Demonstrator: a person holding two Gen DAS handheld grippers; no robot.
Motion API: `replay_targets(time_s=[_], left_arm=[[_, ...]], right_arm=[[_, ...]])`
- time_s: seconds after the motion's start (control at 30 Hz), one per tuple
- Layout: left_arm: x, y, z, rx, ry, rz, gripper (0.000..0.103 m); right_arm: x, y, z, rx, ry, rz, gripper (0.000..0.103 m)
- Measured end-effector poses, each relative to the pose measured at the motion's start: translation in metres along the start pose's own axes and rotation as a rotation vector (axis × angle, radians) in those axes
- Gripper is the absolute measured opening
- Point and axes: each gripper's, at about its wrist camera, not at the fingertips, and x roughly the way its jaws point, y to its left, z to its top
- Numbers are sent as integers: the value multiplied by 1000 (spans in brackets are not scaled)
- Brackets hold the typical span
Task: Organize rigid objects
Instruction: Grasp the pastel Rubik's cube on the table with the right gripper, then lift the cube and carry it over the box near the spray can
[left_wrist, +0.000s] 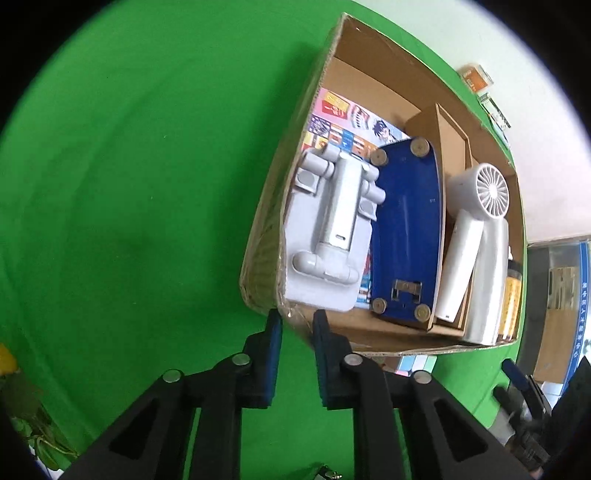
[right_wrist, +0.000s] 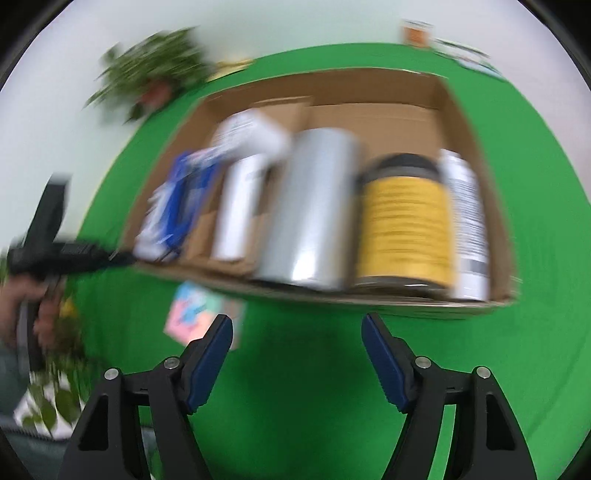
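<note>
Cardboard box (left_wrist: 373, 70) of rigid objects lies on the green cloth (left_wrist: 129, 184) just ahead of both pairs of fingers, its near corner caught between the left gripper (left_wrist: 297, 321)'s blue pads. Those pads stand nearly together and appear to pinch the box wall at that corner. The right gripper (right_wrist: 297, 328) hangs spread and empty, short of the box's near wall, with a pastel card (right_wrist: 192, 314) just beyond its left finger.

Judging by the packed box, sorting is largely done and the step in hand is steadying or shifting the box by its corner. The next move likely calls for the right fingers to reach that loose card, or to brace the near wall, while the left grip holds.

Inside, the white stand (left_wrist: 332, 229), blue plate (left_wrist: 406, 229), handheld fan (left_wrist: 476, 221), silver cylinder (right_wrist: 306, 214) and yellow-labelled jar (right_wrist: 404, 221) lie side by side, long axes running away from the fingers; the fan's head points to the far wall.
</note>
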Motion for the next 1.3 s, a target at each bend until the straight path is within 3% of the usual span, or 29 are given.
replay_targets(time_s=[0.13,0.2,0.23,0.27,0.33,0.43,0.5,0.67,0.97,1.07,1.3], left_arm=[[-6,-5,-7,9,-28,17,11],[-14,-12,-11,50,-68,50,15],[-18,-14,-14,62,-81,27,24],[-24,-13,-19,65,-88,-43,40],[-28,-9,-26,44,-93,-134,63],[-24,-7,-34,32,-62,-253,63],[-10,-9,-38,48,13,-328,63],[23,-28,-47,110,101,-422,63],[80,-50,-56,110,239,-439,62],[87,-51,-65,97,273,-477,62],[87,-42,-64,30,255,-475,62]], right_arm=[[29,51,-11,-173,77,72,77],[51,61,-13,-149,142,85,78],[60,60,-12,-113,171,100,78],[72,57,-11,-53,210,118,78],[84,52,-9,18,238,136,78],[97,45,-5,95,257,163,79],[101,44,-3,118,259,186,81],[109,46,5,99,241,202,80],[90,48,-11,4,185,189,72],[85,37,-22,19,185,211,66],[82,11,-32,82,171,298,62]])
